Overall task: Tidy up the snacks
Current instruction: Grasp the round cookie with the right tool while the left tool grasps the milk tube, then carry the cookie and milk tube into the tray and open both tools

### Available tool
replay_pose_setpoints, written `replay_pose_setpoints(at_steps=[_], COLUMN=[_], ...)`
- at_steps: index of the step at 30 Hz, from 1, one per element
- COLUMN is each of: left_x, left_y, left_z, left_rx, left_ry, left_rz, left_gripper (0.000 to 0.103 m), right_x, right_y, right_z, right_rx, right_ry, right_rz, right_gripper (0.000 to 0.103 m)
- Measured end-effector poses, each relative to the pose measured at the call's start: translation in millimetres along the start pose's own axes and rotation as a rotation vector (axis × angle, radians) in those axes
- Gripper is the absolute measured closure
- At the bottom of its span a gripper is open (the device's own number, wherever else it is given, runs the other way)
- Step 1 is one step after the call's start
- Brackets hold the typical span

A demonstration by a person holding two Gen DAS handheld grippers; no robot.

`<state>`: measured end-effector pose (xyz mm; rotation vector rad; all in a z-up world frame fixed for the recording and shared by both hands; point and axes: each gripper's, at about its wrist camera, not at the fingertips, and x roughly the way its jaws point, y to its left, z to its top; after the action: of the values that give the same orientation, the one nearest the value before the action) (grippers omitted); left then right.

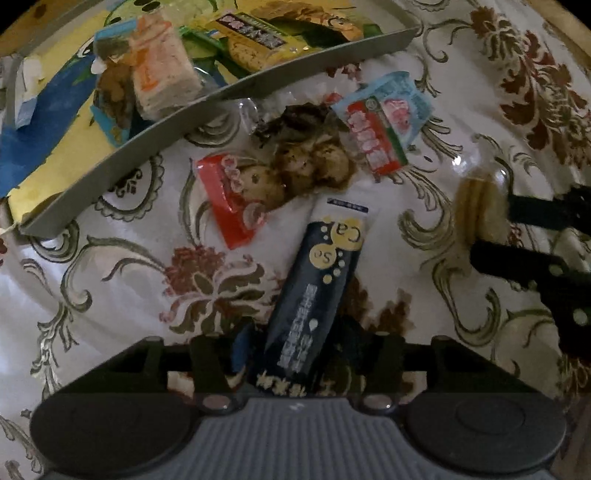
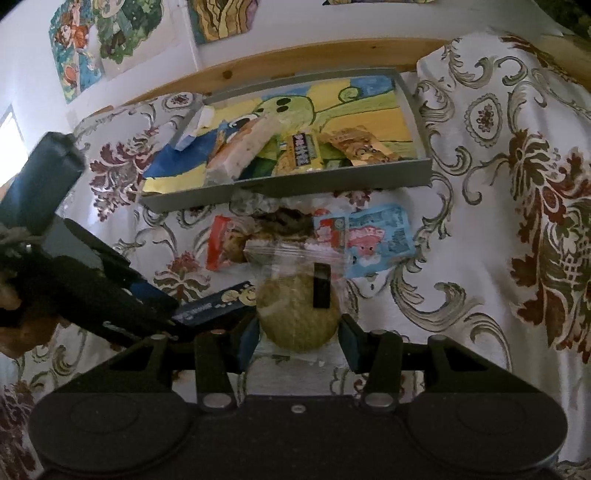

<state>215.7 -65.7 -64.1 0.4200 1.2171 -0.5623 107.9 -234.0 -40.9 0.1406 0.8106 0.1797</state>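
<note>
Currently left fingers [image 1: 291, 350] clamp the dark stick pack [image 1: 317, 280]; right fingers [image 2: 297, 341] pinch the bagged cookie [image 2: 297, 314], both near the tray [image 2: 295, 184]. Risk: slippery wrappers could slide out mid-carry.

Patterned cloth, wooden edge and wall pictures

A white tablecloth [image 2: 480, 229] with olive scrolls and dark red flower motifs spreads beneath and ahead of the tool, rumpled into folds off to its right. Beyond the cloth, far ahead of the tool, runs the pale wooden edge of the desk [image 2: 295, 59]. Above that rises a white wall [image 2: 177, 51] with colourful painted pictures [image 2: 107, 33] stuck to it, up and left of the tool.
</note>
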Motion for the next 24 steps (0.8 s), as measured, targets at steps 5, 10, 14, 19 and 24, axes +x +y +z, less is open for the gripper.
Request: replay_pose_setpoints(at_steps=[5,10,14,19,24], left_x=[-7,-27,-44,-58,-74], left_y=[-5,-4,0,7,12], left_z=[-6,-28,-49,-66,-75], left_rx=[-0.032,-0.158,-0.29,-0.434,-0.506], left_ry=[-0.007,-0.013,-0.017,-0.045,-0.103], left_rz=[-0.028,-0.131,-0.226,-0.289,-0.307], left_gripper=[0.063,0.066,0.068,0.071,0.072], right_x=[1,-3,-9,-17,-22], right_y=[-2,-2,-1,-4,-5], right_z=[-1,0,1,4,3], right_rx=[0.019,0.03,0.03,0.054,0.056], right_ry=[0.0,-0.017,-0.033,-0.063,-0.075], right_rz=[-0.001,0.009,0.014,0.023,0.029], right_gripper=[0.054,0.054,0.054,0.054,0.054])
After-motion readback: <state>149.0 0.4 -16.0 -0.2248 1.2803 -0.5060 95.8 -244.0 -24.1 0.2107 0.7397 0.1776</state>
